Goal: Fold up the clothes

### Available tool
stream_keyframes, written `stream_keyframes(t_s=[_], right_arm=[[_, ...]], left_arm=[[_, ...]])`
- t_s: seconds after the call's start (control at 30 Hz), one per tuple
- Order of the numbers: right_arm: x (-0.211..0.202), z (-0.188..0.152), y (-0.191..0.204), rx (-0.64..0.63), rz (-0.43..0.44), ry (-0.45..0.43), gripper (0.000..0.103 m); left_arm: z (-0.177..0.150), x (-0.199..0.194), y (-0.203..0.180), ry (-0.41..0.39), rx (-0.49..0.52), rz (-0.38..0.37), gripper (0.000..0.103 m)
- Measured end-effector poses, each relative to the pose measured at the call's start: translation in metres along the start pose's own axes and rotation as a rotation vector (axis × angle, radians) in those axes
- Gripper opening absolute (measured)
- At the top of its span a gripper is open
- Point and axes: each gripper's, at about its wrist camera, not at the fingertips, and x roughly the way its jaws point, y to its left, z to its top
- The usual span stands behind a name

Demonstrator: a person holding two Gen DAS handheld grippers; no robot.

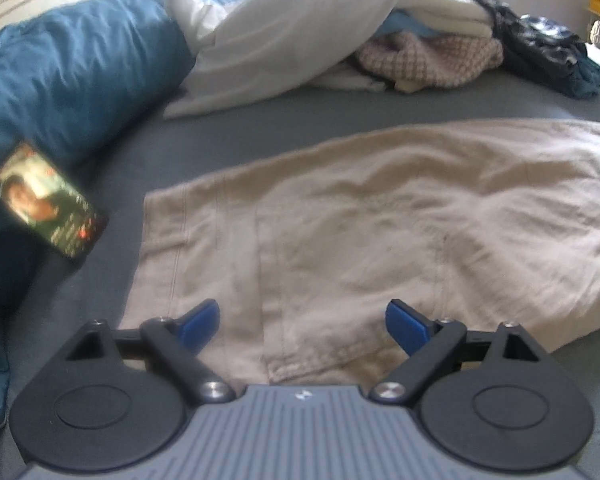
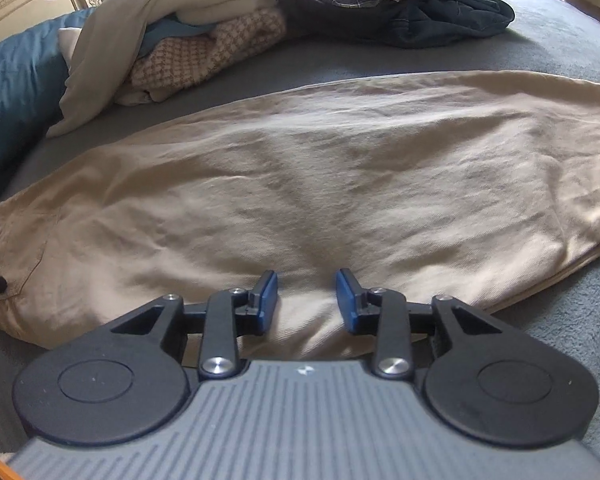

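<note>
Left claw (image 1: 302,326): mine, jaws spread wide, nothing between them; it hovers over the near edge of the trousers, by the seamed end.
Right claw (image 2: 306,300): jaws partly apart, nothing pinched; the cloth puckers up into a small ridge just under the gap.
Trousers (image 1: 380,216): beige, laid flat across the grey bedsheet (image 1: 228,128), wrinkled, running off to the right; they fill the middle of both views.
Handling (judgement): soft, light, limp woven cotton; it should drape and slide rather than hold a shape, and the layers may separate if I pinch only the top one.
Where to grip (judgement): the stitched hem or near edge, taking both layers, one claw at each end.
Pose: both claws tilt down at the bed from the near side.
Phone (image 1: 46,206): screen lit, lying left of the trousers against the blue duvet (image 1: 68,80).
Far: pile of clothes (image 2: 228,40), some folded, well apart from the trousers.
</note>
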Motion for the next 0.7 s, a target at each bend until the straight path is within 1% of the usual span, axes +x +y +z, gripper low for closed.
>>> stream_keyframes(t_s=[0.07,0.1,0.2,0.23,0.33,0.43,0.57,0.7], right_arm=[[-0.001,-0.001,0.003,-0.022,0.013,-0.002,0.048],[-0.001,-0.002,0.004,-0.032,0.019,-0.003,0.050],[-0.002,-0.001,0.006,-0.046,0.016,-0.004,0.051],[-0.003,0.000,0.004,-0.030,0.027,-0.004,0.051],[-0.010,0.005,-0.011,0.062,0.074,-0.013,0.051],[-0.026,0.013,-0.033,0.152,0.088,-0.057,0.051],[-0.051,0.021,-0.075,0.253,0.065,-0.118,0.051],[-0.070,0.014,-0.133,0.434,0.029,-0.160,0.051]], left_arm=[[0.006,-0.002,-0.006,-0.015,0.004,-0.009,0.091],[0.010,-0.002,-0.011,-0.020,0.004,-0.015,0.091],[0.019,-0.002,-0.025,-0.028,0.000,-0.042,0.091],[0.022,-0.001,-0.031,-0.029,-0.002,-0.051,0.091],[0.027,0.003,-0.047,-0.028,0.002,-0.072,0.091],[0.032,0.007,-0.063,-0.021,0.015,-0.090,0.091],[0.034,0.011,-0.080,-0.005,0.030,-0.104,0.091],[0.032,0.019,-0.093,0.036,0.050,-0.105,0.091]])
